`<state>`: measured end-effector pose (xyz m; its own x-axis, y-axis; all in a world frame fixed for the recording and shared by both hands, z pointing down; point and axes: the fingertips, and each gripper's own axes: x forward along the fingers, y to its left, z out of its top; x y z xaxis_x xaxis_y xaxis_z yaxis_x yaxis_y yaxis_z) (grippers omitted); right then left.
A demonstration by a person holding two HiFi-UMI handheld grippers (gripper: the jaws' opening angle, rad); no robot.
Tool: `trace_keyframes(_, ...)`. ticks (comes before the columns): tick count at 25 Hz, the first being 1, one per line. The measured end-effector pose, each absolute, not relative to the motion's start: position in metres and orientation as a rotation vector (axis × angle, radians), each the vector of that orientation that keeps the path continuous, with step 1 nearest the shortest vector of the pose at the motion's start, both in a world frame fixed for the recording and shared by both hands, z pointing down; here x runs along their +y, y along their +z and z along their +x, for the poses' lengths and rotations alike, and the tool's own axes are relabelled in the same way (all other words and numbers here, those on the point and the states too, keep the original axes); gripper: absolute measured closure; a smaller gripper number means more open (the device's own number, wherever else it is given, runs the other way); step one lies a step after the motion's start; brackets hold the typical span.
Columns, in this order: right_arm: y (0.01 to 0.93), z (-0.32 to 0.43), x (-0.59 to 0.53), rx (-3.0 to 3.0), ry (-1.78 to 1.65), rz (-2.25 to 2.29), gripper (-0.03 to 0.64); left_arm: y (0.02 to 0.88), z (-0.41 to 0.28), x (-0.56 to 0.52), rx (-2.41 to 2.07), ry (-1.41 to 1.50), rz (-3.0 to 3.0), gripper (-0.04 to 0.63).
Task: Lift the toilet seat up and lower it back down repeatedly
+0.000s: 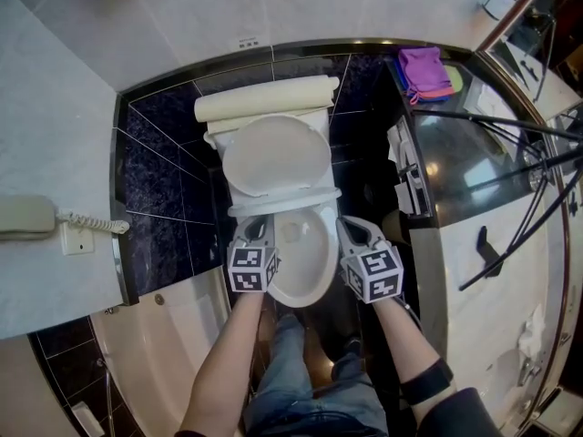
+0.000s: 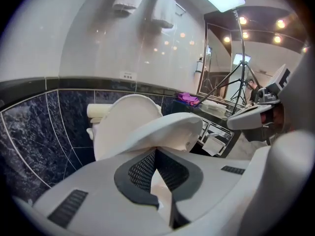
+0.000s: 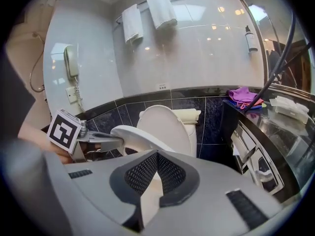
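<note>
Lifting: caught part-way, both grippers at the front of the toilet.
Toilet seat (image 1: 284, 203): stood half raised, tilted between bowl (image 1: 305, 258) and lid (image 1: 276, 153); front rim lay right at both grippers' tips.
Lid: leaned upright against tank (image 1: 264, 101).
Left gripper (image 1: 257, 228): sat at the seat's front edge on the left of the head view, pointed forward and down; fingers (image 2: 141, 171) closed, tips met just under the seat rim; could not tell whether they pinched the rim or only propped it.
Right gripper (image 1: 352, 230): sat at the seat's front edge on the right; fingers (image 3: 172, 173) closed tip to tip, pointed forward and down.
Surroundings: dark marbled tiles behind tank; wall phone (image 1: 25, 217) hung at left; purple cloth (image 1: 423, 69) lay on glossy dark counter (image 1: 455, 144) at right; white towels (image 3: 161, 9) hung high on the wall; tripod legs (image 1: 510, 126) crossed over the counter.
Person: forearms and jeans showed at bottom of head view.
</note>
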<state>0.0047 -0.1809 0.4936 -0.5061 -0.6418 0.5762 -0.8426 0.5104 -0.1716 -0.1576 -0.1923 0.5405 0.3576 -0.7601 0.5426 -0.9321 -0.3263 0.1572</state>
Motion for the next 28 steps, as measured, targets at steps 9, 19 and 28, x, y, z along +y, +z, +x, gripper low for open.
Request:
trace_keyframes(9, 0.49, -0.011, -0.215, -2.328, 0.575, 1.232, 0.6, 0.53, -0.174, -0.278, -1.512, 0.5, 2.246, 0.604)
trace_keyframes(19, 0.504, -0.021, -0.227, -2.31, 0.58, 1.227, 0.6, 0.547, -0.201, -0.304, -1.525, 0.557, 2.208, 0.604)
trace_keyframes(28, 0.495, -0.036, -0.221, -2.325, 0.549, 1.183, 0.6, 0.525, -0.203, -0.279, -1.539, 0.541, 2.222, 0.604)
